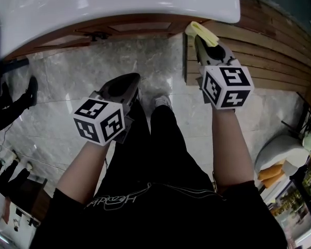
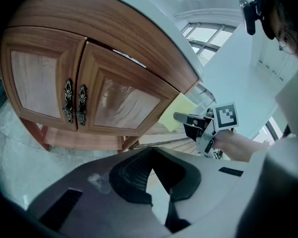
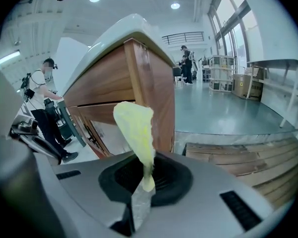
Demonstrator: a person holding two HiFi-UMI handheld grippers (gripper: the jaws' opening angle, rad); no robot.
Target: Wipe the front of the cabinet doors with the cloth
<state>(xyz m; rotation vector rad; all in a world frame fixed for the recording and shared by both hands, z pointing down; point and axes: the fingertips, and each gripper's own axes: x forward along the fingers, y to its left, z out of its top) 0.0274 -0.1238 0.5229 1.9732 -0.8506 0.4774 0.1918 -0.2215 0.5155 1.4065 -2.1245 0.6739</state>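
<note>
My right gripper [image 1: 203, 39] is clamped on the yellow cloth [image 3: 135, 125]. The cloth sticks up past the gripper's tips at about 1 o'clock in the head view, just beside the corner of the wooden cabinet [image 3: 154, 83]. My left gripper [image 2: 151, 156], at 9 o'clock in that view, has its jaws pinched together on nothing and faces the two cabinet doors [image 2: 77, 90] under the white counter [image 1: 119, 4].

My cloth [image 3: 134, 125] is pale yellow, doors [image 2: 114, 100] show reddish-brown wood grain, cubes [image 1: 100, 120] carry black-and-white squares, floor [image 1: 155, 69] is grey marble.
</note>
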